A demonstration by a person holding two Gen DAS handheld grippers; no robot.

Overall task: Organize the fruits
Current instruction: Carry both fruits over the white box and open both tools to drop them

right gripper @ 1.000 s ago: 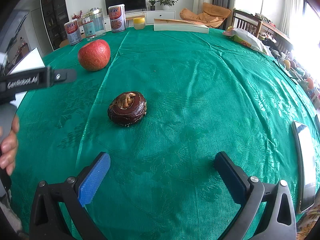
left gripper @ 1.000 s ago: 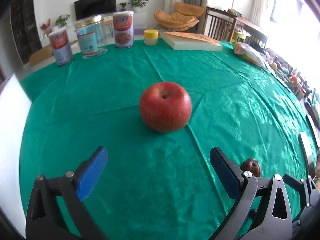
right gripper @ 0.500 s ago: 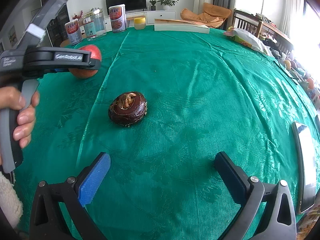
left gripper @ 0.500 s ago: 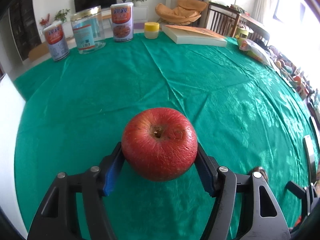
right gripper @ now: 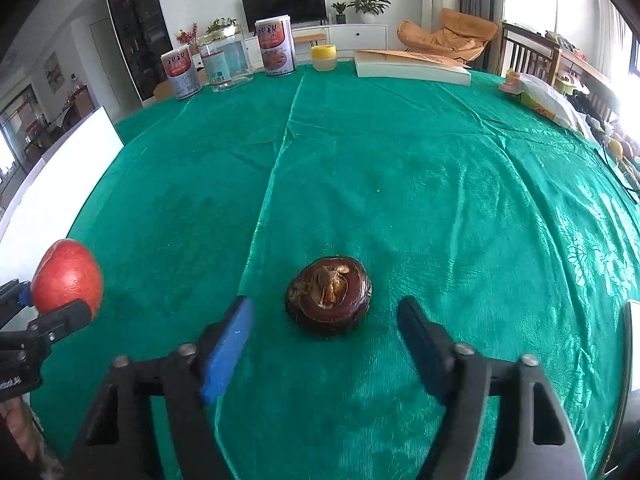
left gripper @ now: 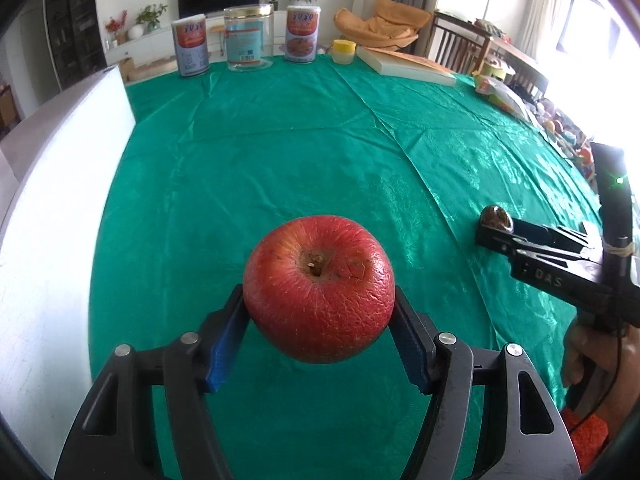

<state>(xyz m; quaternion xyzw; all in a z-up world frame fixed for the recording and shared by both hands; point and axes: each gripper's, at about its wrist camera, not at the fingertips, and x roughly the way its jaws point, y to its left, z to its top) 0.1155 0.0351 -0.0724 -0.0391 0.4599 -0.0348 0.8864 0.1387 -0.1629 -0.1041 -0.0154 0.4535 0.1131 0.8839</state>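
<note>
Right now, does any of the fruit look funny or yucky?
Yes. The red apple pinched in the left tongs has wrinkly, cracked-looking skin, as if it's old. The brown fruit on the green cloth between the closing right tongs looks dried and rough on top.

Bright window glare, fisheye-warped edges
</note>
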